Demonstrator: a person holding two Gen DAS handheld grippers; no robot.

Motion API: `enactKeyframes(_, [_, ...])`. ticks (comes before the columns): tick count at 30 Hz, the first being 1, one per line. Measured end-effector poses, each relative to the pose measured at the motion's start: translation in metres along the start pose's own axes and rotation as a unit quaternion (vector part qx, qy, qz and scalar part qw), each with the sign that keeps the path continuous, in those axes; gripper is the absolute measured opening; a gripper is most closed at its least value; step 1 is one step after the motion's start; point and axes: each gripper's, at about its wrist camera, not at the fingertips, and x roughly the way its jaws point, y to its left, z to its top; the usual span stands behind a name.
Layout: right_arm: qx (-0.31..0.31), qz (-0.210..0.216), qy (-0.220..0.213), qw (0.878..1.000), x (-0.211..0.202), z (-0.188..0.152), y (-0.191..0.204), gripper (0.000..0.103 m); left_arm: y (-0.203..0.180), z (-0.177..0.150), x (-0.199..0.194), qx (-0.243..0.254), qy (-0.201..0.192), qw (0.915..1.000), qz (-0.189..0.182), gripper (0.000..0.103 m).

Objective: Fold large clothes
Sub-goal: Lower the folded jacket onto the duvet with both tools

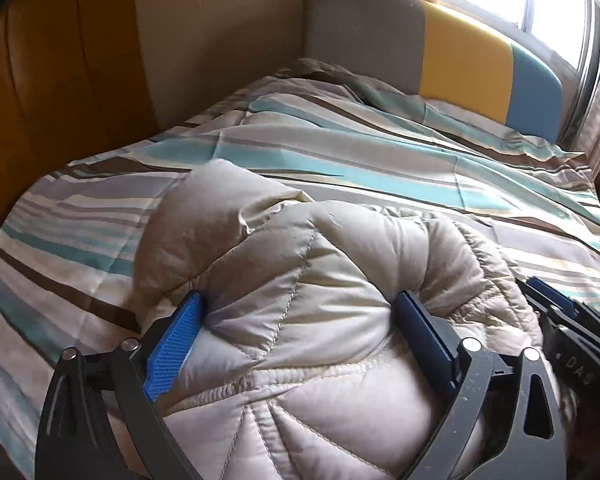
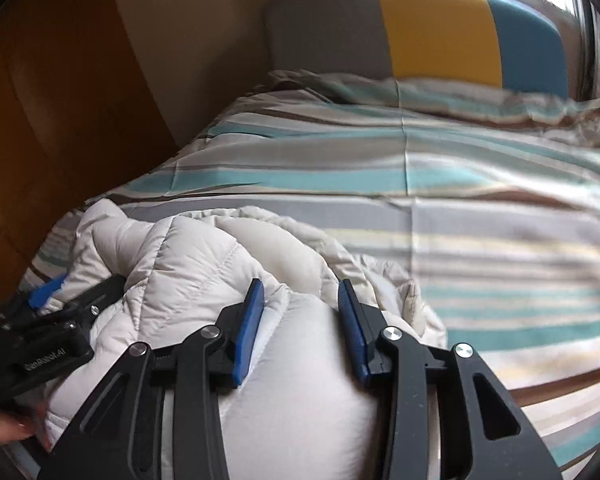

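A cream quilted puffer jacket (image 1: 300, 280) lies bunched on the striped bedspread (image 1: 340, 160). My left gripper (image 1: 300, 320) has its blue pads pressed into a thick bundle of the jacket, one on each side. My right gripper (image 2: 300, 312) likewise clamps a puffy fold of the jacket (image 2: 204, 256) between its blue pads. The right gripper shows at the right edge of the left wrist view (image 1: 568, 320). The left gripper shows at the lower left of the right wrist view (image 2: 48, 320). The two grippers are close together, side by side.
The bed has a grey, yellow and blue headboard (image 1: 440, 44) at the far end. A brown wooden wardrobe (image 1: 60, 80) stands to the left. A bright window with curtains (image 1: 540, 8) is at the far right. A pillow (image 2: 460, 100) lies under the headboard.
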Motion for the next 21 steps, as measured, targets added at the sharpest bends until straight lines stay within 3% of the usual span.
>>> enactKeyframes(10, [-0.008, -0.036, -0.009, 0.999, 0.017, -0.003, 0.002, 0.037, -0.004, 0.001, 0.031, -0.002, 0.005, 0.9996, 0.026, 0.100])
enactKeyframes(16, [-0.015, -0.031, -0.013, 0.999, 0.014, -0.004, 0.002, 0.040, -0.009, -0.002, 0.021, 0.006, -0.003, 0.9985, 0.054, 0.100])
enactKeyframes(19, [-0.010, -0.011, -0.024, 1.000, -0.005, -0.008, -0.003, 0.050, -0.005, -0.009, -0.005, -0.004, -0.008, 0.9991, 0.040, 0.100])
enactKeyframes(21, [-0.012, -0.020, -0.046, 0.999, -0.026, -0.011, -0.004, 0.075, 0.000, -0.020, -0.029, -0.023, -0.020, 0.9993, 0.021, 0.100])
